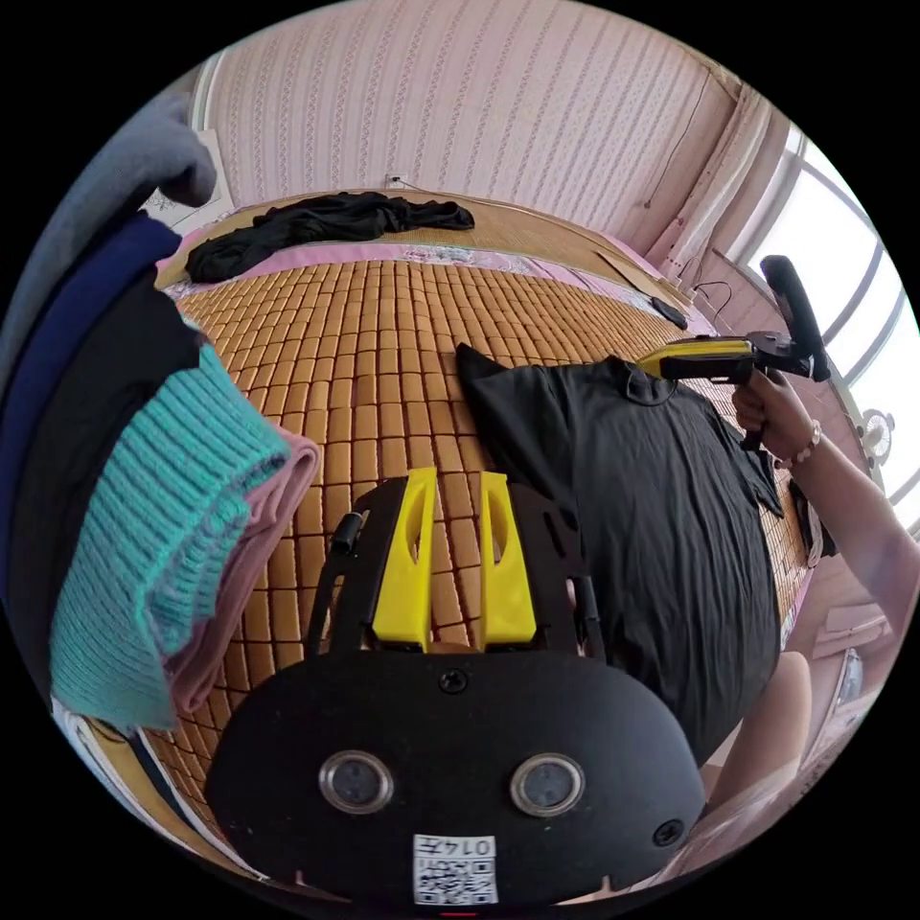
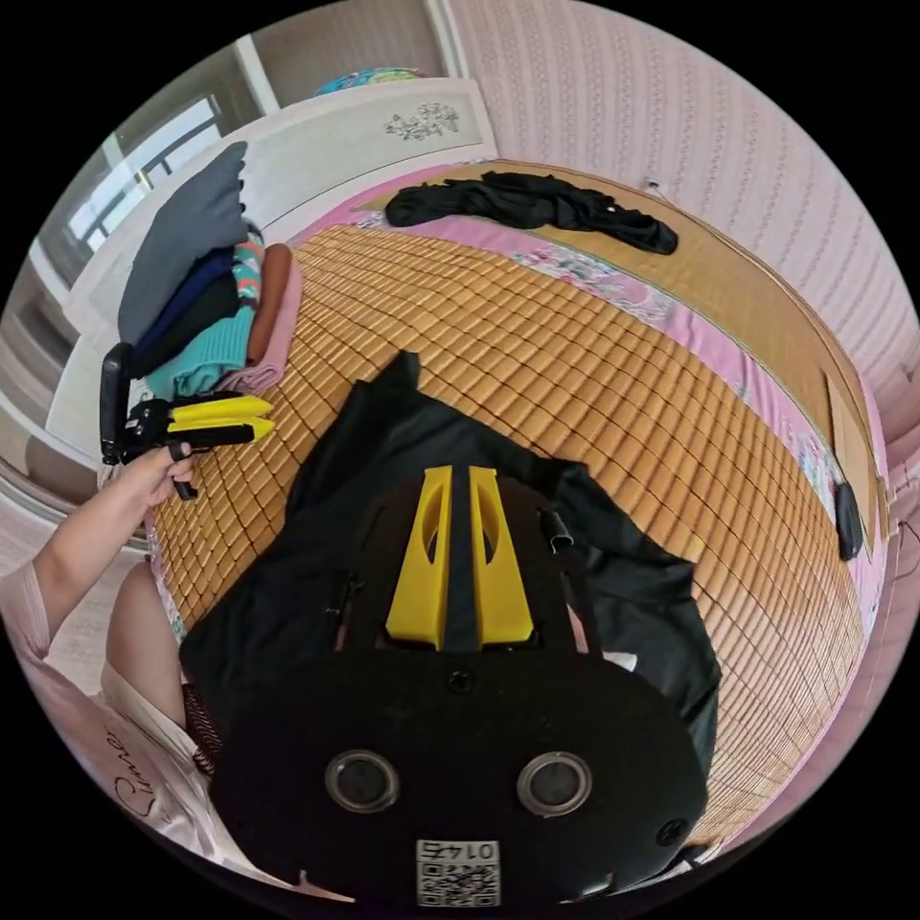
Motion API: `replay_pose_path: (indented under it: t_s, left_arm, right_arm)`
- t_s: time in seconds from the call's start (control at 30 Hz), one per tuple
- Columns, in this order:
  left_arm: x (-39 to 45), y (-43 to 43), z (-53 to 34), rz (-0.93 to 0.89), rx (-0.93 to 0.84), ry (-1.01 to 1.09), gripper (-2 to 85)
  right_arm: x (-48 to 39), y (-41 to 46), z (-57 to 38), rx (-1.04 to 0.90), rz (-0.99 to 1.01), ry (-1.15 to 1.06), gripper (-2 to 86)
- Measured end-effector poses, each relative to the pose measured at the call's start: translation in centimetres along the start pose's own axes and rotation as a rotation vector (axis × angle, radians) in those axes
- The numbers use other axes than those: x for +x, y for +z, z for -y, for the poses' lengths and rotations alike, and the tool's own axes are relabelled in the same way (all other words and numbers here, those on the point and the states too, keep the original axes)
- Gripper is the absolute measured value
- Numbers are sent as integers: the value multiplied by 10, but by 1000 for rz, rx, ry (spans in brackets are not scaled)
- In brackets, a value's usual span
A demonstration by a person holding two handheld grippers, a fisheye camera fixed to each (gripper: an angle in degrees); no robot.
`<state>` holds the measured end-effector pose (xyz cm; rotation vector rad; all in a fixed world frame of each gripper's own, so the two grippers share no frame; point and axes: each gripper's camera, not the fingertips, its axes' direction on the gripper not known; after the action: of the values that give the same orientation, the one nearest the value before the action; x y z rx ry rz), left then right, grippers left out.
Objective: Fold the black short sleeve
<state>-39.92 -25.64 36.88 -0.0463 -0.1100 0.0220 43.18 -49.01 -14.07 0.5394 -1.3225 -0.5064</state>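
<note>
We held both grippers, left and right, jaws slightly apart and empty, above the black shirt.

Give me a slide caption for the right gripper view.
Right gripper hovers above the black short sleeve shirt spread on a bamboo mat.

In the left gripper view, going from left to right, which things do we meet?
Clothes stack → left gripper → black shirt → hand holding the right gripper.
</note>
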Motion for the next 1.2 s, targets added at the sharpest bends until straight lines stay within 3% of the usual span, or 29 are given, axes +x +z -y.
replay_pose_path:
  t_s: [0.27,0.33,0.53,0.73,0.93,1.1,1.2]
  left_arm:
    - [-39,13,-25,-84,0,22,77]
    - [-44,15,-27,-88,0,49,77]
    - [-64,15,-11,-149,65,112,77]
    - [-48,37,15,-208,43,213,78]
    - [-24,67,41,-173,-5,299,82]
    - [-25,104,62,-210,-76,231,94]
    - [-30,126,67,-240,-149,178,53]
  right_arm:
    - [-93,99,86,-122,-143,-58,56]
    - [-89,92,86,-84,-174,-14,13]
    - [-51,21,17,93,-52,116,3]
    - [-14,27,-36,-43,-130,233,35]
    - [2,17,-37,56,-109,293,71]
    - [5,38,-11,42,-135,295,81]
    - [10,60,3,-41,-114,314,28]
